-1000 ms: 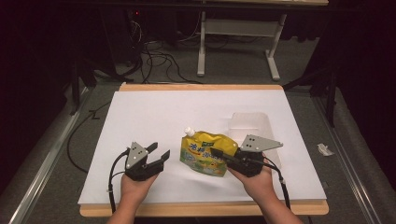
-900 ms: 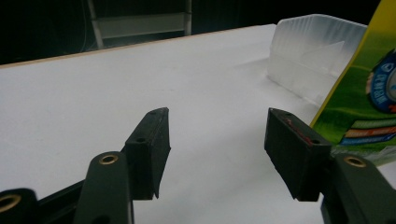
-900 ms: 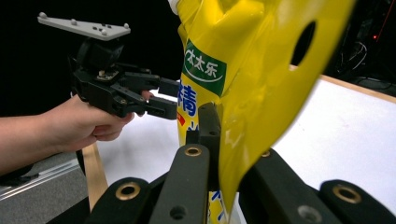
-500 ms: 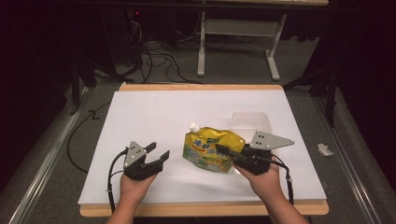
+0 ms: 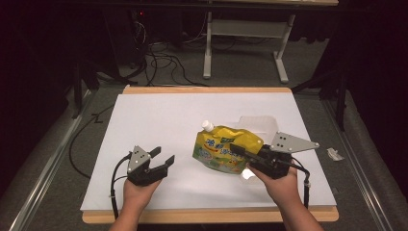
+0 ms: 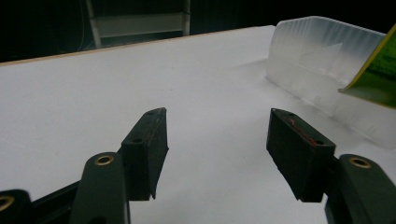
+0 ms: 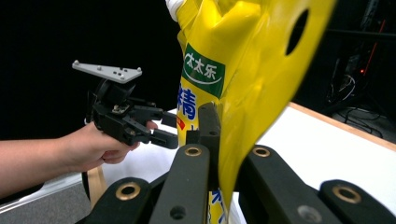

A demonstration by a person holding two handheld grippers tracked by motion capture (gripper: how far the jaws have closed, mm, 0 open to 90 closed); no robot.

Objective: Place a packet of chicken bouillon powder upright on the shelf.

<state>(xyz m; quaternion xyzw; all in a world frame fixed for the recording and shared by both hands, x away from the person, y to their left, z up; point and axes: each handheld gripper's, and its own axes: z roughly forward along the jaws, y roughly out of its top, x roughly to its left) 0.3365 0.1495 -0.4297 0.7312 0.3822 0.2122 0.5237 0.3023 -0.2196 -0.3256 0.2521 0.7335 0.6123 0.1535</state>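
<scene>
Two claws were at the near edge of the white worktop (image 5: 159,115). The right claw (image 5: 239,150) was clamped on the yellow pouch (image 5: 223,147), its jaws pressed flat against the film in the right gripper view, with the white cap (image 5: 207,125) pointing away from the person. The pouch appeared lifted at the gripped side, though the high view is too coarse to confirm. The left claw (image 5: 162,157) stood apart, with nothing between its jaws, well left of the pouch. A clear plastic container (image 6: 322,65) lay behind the pouch.

Yellow spouted pouch (image 5: 223,149) tilted above the white table.
</scene>
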